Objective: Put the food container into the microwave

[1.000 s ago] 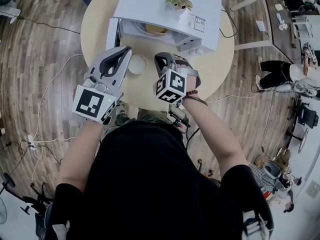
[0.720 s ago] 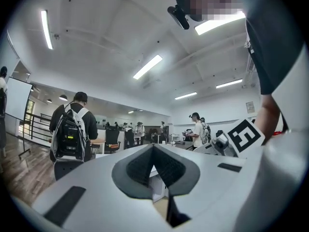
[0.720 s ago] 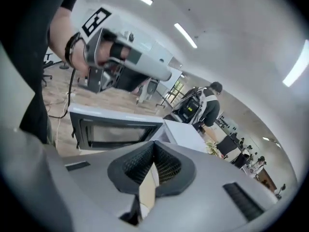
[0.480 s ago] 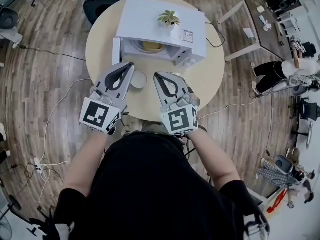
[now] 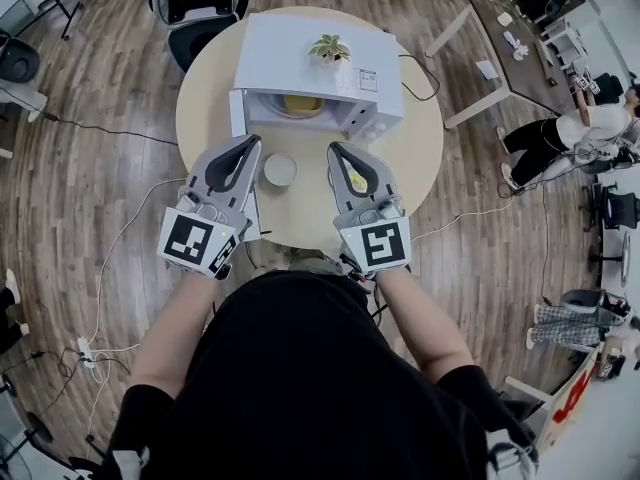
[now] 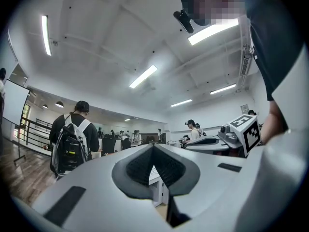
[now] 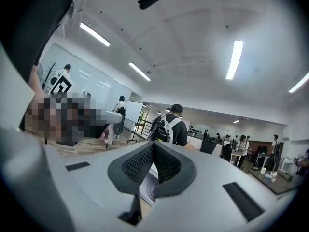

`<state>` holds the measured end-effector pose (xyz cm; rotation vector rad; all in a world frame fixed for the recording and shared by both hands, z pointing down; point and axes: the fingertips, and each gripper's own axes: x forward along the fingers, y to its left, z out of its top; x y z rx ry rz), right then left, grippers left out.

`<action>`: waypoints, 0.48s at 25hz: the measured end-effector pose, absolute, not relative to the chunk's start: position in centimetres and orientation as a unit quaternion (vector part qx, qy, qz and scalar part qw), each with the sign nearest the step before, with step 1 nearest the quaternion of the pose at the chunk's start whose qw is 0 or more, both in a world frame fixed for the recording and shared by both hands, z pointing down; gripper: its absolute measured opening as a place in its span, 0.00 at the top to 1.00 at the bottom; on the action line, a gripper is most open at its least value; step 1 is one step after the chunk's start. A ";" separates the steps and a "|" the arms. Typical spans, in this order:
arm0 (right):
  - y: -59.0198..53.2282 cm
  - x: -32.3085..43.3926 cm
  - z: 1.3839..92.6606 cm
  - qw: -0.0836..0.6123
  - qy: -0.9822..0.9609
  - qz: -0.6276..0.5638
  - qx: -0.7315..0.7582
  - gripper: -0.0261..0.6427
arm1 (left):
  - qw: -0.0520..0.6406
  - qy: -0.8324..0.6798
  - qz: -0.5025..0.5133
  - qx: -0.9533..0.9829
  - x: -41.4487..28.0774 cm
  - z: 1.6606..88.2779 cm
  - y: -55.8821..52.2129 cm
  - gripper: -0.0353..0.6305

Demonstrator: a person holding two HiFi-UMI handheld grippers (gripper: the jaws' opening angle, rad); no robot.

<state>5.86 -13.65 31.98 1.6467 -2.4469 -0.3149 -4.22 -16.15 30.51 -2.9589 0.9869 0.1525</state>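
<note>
Both grippers are clenched and empty here. The left gripper has its pads pressed tip to tip, and the right gripper does too, with nothing between. They hang side by side over the near edge of the table, noses toward the microwave at the far edge. I'd call it a ready pose, not a grip. The door stands swung out to the left, so the cavity is open for reaching.

Inside lies a yellowish round thing. A white round dish sits on the table between the two grippers, and a yellow patch shows through the right gripper's frame. Which is the food container? I can't settle it: either it's already in, or it waits on the table.

A second ago the right gripper's marker cube was turned on edge. Now it faces up flat, and the yellow patch is newly uncovered.
</note>
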 end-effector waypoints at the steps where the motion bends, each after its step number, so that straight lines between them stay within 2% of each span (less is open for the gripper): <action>1: -13.6 6.4 32.1 0.083 -0.819 -0.095 0.560 0.94 | 0.010 0.316 0.050 -0.947 -4.4 30.4 -16.1 0.92; 12: -13.3 12.1 33.7 -0.015 -0.768 0.029 0.639 0.94 | 0.008 0.317 0.060 -0.946 -5.3 29.6 -16.2 0.92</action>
